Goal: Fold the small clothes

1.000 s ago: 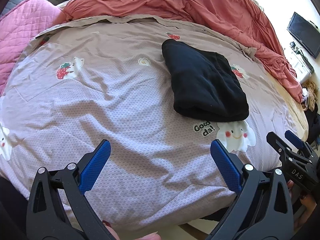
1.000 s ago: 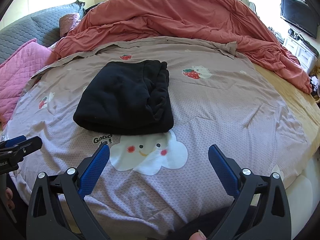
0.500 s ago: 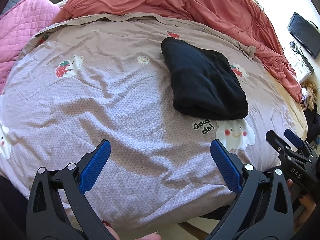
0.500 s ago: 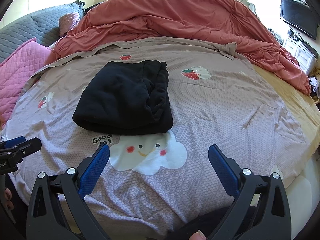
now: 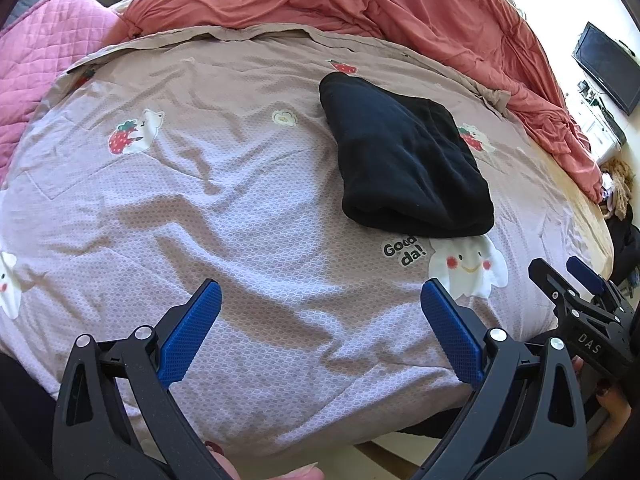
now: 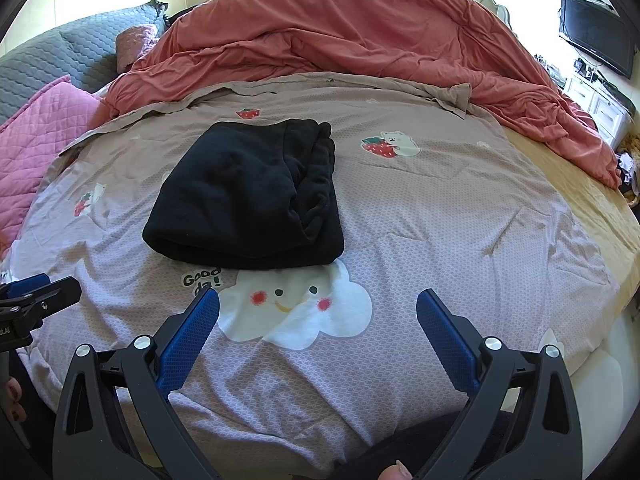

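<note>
A black garment (image 5: 404,160) (image 6: 248,196) lies folded into a thick rectangle on the lilac printed blanket (image 5: 240,208) (image 6: 440,232), just beyond a white cloud print. My left gripper (image 5: 320,336) hovers open near the bed's front edge, well short of the garment and to its left. My right gripper (image 6: 318,340) is open too, over the cloud print, with the garment ahead and slightly left. Nothing sits between either pair of blue pads. Each gripper shows at the edge of the other's view: the right gripper (image 5: 576,280) and the left gripper (image 6: 36,292).
A rumpled red duvet (image 6: 360,40) is heaped across the far side of the bed. Pink quilted pillows (image 5: 48,48) and a grey headboard (image 6: 60,56) lie at the left. A TV (image 6: 596,32) and white drawers stand at the right, beyond bare yellow mattress (image 6: 576,184).
Both grippers have drifted slightly back from the bed, staying open. The folded black garment has not moved.
</note>
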A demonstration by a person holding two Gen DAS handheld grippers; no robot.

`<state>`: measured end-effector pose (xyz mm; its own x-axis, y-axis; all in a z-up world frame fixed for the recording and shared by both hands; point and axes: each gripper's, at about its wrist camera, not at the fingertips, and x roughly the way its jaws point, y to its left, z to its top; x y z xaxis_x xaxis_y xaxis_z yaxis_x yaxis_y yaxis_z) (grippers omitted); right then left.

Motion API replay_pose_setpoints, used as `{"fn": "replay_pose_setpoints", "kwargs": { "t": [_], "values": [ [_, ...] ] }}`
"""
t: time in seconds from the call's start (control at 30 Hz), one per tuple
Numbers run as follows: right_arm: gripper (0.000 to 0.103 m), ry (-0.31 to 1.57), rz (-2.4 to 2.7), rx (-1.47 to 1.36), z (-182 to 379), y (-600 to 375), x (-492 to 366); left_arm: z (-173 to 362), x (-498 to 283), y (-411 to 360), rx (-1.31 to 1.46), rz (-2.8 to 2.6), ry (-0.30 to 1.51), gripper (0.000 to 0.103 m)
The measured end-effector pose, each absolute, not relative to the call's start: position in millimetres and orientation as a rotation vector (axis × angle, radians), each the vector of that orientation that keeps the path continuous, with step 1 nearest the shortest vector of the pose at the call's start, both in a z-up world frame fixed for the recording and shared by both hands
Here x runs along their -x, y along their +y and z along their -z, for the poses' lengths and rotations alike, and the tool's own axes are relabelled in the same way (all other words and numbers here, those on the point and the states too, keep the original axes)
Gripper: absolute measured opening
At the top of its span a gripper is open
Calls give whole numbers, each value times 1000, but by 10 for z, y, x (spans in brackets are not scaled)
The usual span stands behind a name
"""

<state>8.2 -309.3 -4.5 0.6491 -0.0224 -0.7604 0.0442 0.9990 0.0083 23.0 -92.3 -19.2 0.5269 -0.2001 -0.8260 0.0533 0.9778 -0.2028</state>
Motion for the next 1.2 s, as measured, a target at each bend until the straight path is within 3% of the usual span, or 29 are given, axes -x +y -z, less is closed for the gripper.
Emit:
{"fn": "replay_pose_setpoints", "kwargs": {
  "t": [0.5, 0.67, 0.87, 1.1, 1.2],
  "values": [
    [98, 833, 87, -49, 16, -3199, -26, 251, -296, -863, 193, 97, 1080, 94],
    [98, 756, 177, -201, -184, -3599, 107, 253, -362, -573, 257, 85, 1090, 94],
    [98, 660, 569, -350, -257, -5117, 605, 270, -732, 814, 348, -218, 1048, 94],
    [98, 786, 1238, -503, 620, -7152, 1802, 466, -902, 2929, 391, -745, 1037, 94],
    [98, 869, 1334, -637, 1049, -7640, 2210, 589, -926, 3460, 419, -827, 1043, 94]
  ]
}}
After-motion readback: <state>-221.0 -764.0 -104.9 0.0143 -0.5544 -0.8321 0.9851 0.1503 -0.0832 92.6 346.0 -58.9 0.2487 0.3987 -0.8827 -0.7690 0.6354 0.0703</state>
